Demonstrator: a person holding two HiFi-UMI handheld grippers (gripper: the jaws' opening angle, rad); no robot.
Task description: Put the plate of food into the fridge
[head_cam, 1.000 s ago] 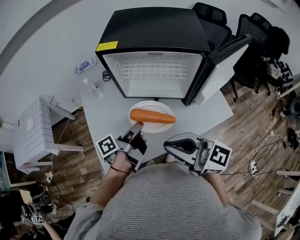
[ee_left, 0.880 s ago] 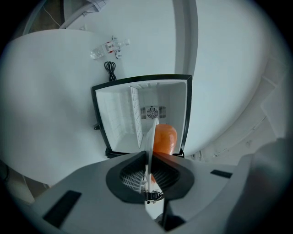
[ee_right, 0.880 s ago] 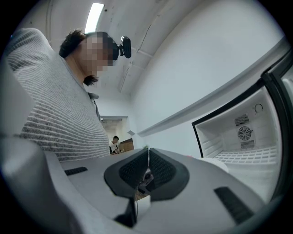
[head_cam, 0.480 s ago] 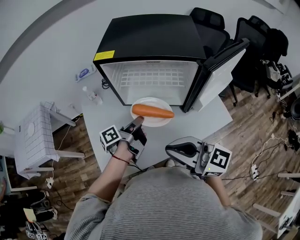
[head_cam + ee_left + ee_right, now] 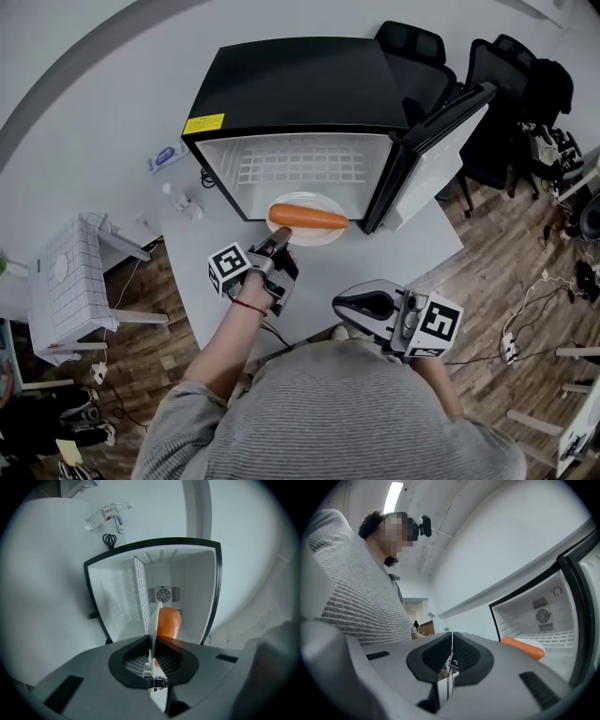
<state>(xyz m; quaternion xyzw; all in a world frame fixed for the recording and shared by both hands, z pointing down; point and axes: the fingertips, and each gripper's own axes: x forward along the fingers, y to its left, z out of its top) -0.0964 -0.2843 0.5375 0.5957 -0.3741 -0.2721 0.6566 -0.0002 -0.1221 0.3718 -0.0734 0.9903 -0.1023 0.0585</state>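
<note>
A white plate [image 5: 323, 233] carrying an orange carrot-like food [image 5: 308, 217] hangs at the mouth of the open black mini fridge [image 5: 300, 84]. My left gripper [image 5: 275, 246] is shut on the plate's near rim. In the left gripper view the plate [image 5: 153, 620] stands edge-on between the jaws, with the orange food [image 5: 168, 623] beyond it and the white fridge interior [image 5: 164, 581] straight ahead. My right gripper [image 5: 349, 302] is shut and empty, held low near my body, right of the left one. The right gripper view shows the food [image 5: 522, 648] at the fridge opening.
The fridge door [image 5: 441, 141] swings open to the right. A wire shelf [image 5: 295, 161] spans the interior. A plastic bottle [image 5: 183, 199] and a cable lie on the table [image 5: 394, 248] left of the fridge. Black chairs [image 5: 506, 103] stand at the back right, a white stool [image 5: 70, 277] at the left.
My left gripper has carried the plate forward from the table middle to the fridge opening. The right gripper has stayed roughly in place.
</note>
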